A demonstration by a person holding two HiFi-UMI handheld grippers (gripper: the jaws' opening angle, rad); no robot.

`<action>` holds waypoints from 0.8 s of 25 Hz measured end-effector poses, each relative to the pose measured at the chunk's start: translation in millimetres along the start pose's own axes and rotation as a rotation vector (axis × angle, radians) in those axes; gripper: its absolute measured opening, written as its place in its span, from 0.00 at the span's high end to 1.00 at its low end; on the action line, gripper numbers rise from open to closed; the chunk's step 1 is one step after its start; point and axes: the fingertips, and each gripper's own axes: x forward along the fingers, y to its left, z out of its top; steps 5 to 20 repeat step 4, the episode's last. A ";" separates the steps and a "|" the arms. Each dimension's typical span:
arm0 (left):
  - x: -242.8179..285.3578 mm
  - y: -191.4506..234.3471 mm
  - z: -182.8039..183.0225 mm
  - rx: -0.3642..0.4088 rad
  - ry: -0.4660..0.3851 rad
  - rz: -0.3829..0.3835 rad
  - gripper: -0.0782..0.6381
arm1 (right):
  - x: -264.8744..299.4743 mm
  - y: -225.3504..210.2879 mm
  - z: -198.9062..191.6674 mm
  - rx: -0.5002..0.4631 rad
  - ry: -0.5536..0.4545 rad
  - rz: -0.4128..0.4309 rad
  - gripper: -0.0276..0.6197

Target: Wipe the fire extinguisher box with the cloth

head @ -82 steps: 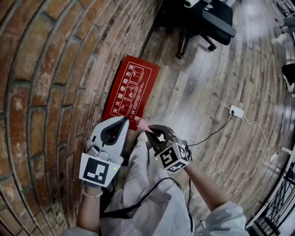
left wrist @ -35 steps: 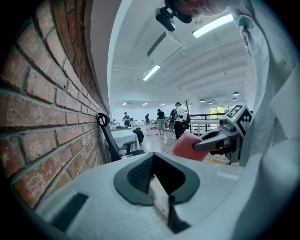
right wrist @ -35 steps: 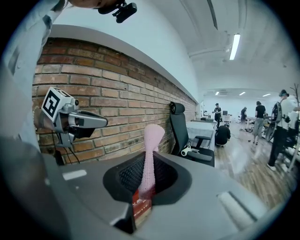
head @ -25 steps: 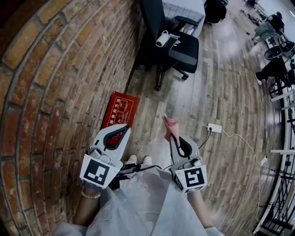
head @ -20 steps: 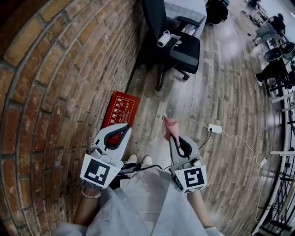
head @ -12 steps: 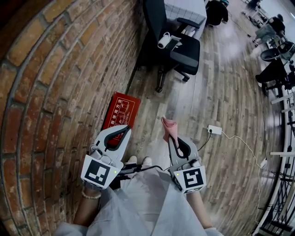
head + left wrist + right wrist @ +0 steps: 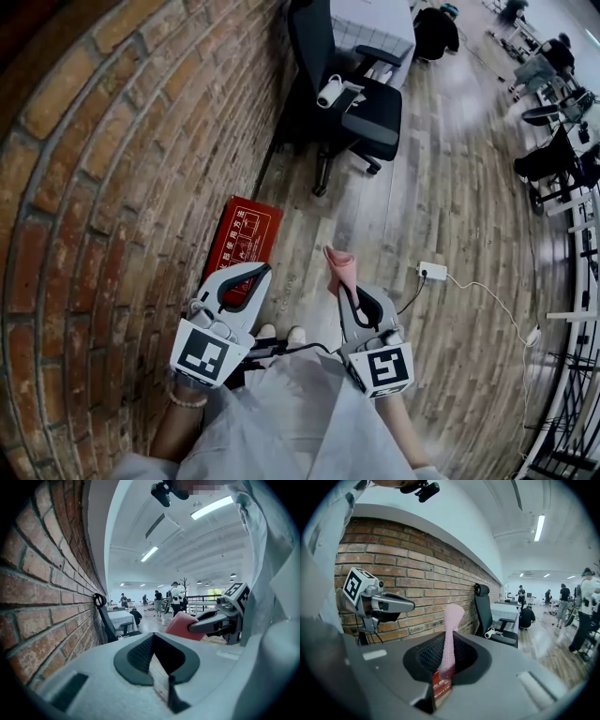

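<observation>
The right claw [image 7: 345,292] is clamped on a pink cloth [image 7: 338,266]. The cloth stands up out of the jaws in a narrow fold, with a flared end above the tip. In the right gripper view a small red tag hangs at the lower end of the cloth, inside the dark opening behind the jaws. The left claw [image 7: 266,270] has its jaws together with nothing between them. The two grippers are held side by side in front of the person's pale coat [image 7: 300,412], well apart from each other, both pointing forward.

The red fire extinguisher box [image 7: 242,236] lies on the wooden floor [image 7: 459,187] against the foot of the brick wall [image 7: 103,178]. Its lid faces up and shows white printed diagrams. In the head view the tip of the left claw overlaps the near end of the box. The cloth is off to the right of the box and does not touch it.

Two pale shoes [image 7: 281,334] show on the floor between the grippers. Farther along the wall, past the box, stands a black office chair [image 7: 361,103] with a white roll [image 7: 328,92] on its seat. Behind the chair is a table with a white cover [image 7: 375,21]. A white power strip [image 7: 432,271] lies on the floor to the right of the cloth, and a thin cable [image 7: 497,314] trails away from it. Several people stand and sit far back in the room.
</observation>
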 end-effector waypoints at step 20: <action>0.4 -1.0 1.2 0.006 0.002 -0.005 0.90 | -0.2 0.8 0.5 -0.001 0.003 0.004 0.92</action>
